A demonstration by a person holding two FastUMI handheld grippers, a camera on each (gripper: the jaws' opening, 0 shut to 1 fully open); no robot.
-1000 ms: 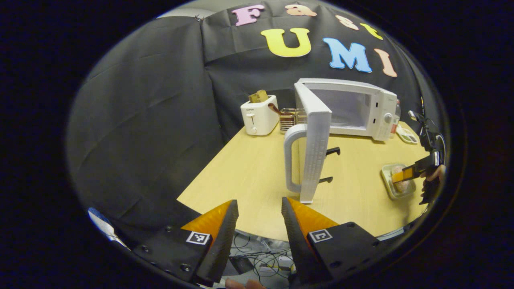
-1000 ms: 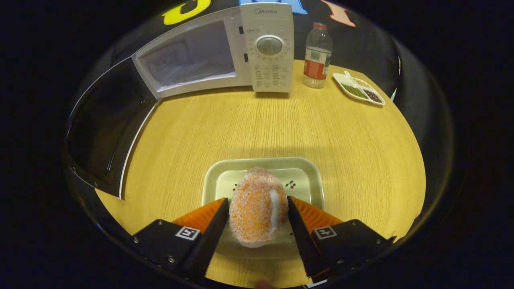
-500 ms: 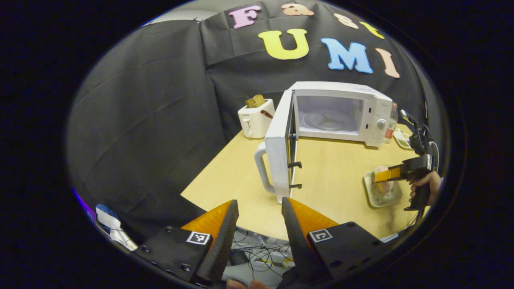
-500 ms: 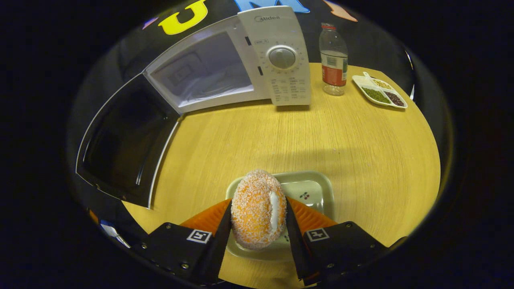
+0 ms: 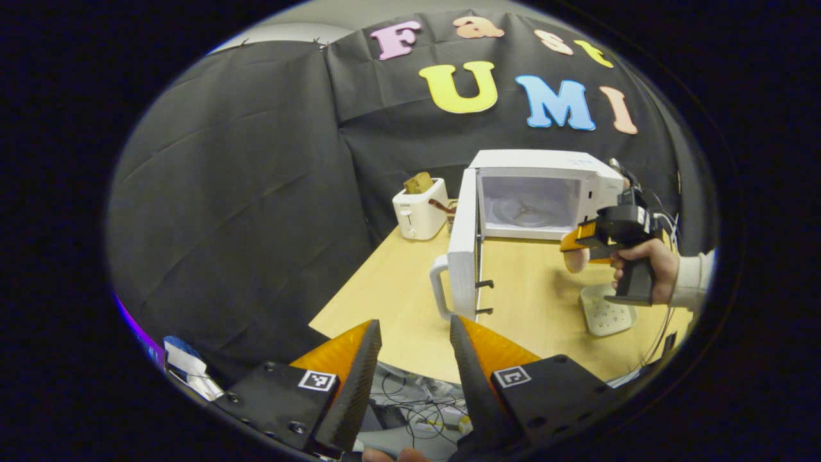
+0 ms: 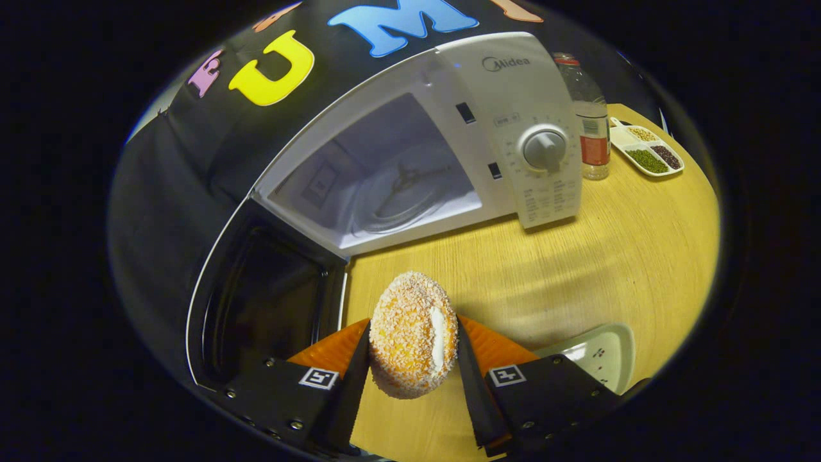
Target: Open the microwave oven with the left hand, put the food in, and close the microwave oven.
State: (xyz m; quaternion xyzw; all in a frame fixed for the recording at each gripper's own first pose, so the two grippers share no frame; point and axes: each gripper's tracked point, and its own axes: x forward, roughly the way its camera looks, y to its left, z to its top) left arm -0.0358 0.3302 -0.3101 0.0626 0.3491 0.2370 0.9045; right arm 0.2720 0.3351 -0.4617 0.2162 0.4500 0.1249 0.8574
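Observation:
The white microwave (image 5: 545,192) (image 6: 513,109) stands at the back of the wooden table with its door (image 5: 463,256) (image 6: 256,314) swung wide open and the turntable (image 6: 397,199) showing inside. My right gripper (image 6: 410,359) (image 5: 571,240) is shut on a crumb-coated orange bun (image 6: 410,333), held in the air above the table in front of the microwave's opening. A hand (image 5: 641,260) holds that gripper. My left gripper (image 5: 410,366) is open and holds nothing, back off the table's near edge.
A small white tray (image 5: 606,311) (image 6: 596,359) lies on the table below the bun. A white toaster (image 5: 420,208) with bread stands left of the microwave. A water bottle (image 6: 590,135) and a divided dish of grains (image 6: 644,151) stand to its right. Cables lie on the floor under the table edge.
My right gripper has lifted the bun off the tray and carried it toward the microwave's opening. My left gripper has drawn back from the open door.

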